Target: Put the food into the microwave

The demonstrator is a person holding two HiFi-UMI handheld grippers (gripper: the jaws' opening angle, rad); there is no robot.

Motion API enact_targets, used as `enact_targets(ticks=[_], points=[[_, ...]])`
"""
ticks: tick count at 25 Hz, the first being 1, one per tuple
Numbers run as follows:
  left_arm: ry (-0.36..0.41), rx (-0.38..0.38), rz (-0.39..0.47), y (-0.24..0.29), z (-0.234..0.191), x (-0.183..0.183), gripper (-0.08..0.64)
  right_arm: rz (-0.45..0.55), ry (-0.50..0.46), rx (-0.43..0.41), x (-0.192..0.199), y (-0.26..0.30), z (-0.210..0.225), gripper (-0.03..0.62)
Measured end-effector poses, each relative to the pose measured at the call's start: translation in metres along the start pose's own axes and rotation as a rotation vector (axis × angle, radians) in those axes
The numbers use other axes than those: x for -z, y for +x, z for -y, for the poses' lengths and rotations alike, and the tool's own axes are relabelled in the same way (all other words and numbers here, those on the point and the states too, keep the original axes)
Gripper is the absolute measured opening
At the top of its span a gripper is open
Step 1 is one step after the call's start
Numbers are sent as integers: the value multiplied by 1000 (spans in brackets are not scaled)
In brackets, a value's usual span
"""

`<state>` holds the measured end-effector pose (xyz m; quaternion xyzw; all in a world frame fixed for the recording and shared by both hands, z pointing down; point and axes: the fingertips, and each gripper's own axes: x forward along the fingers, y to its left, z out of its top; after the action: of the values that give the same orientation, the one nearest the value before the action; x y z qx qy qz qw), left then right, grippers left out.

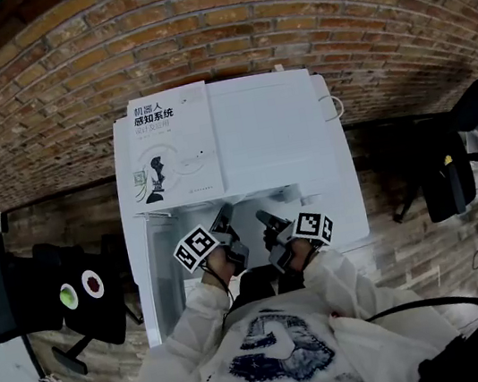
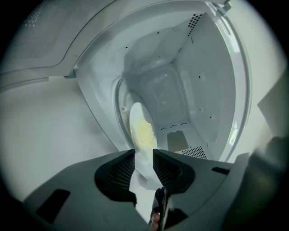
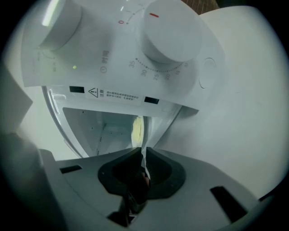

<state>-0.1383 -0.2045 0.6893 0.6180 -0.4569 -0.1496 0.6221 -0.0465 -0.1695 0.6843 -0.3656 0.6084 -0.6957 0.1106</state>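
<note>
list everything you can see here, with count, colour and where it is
microwave: 1, white, centre, door open
knobs: 2, white, on the microwave's panel
book: 1, white, on top of the microwave
plate: 1, white, at the open cavity
food: 1 heap, pale yellow, on the plate
chairs: at least 2, black, either side
brickwork: red-brown, around the microwave
left gripper: 1, dark grey, fingers on the plate
right gripper: 1, dark grey, fingers on the plate
sleeves: 2, white, bottom

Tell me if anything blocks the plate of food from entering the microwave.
Nothing visible does. The plate with food, gripped by the left gripper and right gripper, faces the open microwave, whose cavity shows nothing else inside.
</note>
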Motion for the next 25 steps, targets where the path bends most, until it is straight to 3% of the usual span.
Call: enact_targets(ticks=[5, 8, 11, 14, 19, 25], points=[[69, -6, -2, -13, 9, 3, 110, -1, -53, 9, 2, -9, -11, 29], [166, -6, -13, -22, 22, 7, 107, 2, -121, 11, 2, -17, -22, 29], [279, -1, -19, -32, 41, 11, 58, 0, -202, 8, 2, -27, -35, 28], [443, 8, 3, -46, 69, 9, 30, -3, -315, -3, 4, -39, -55, 28], [750, 35, 57, -70, 128, 5, 8, 26, -615, -22, -1, -62, -101, 24], [1082, -14, 161, -101, 179, -4, 6, 157, -968, -6, -9, -93, -164, 17]])
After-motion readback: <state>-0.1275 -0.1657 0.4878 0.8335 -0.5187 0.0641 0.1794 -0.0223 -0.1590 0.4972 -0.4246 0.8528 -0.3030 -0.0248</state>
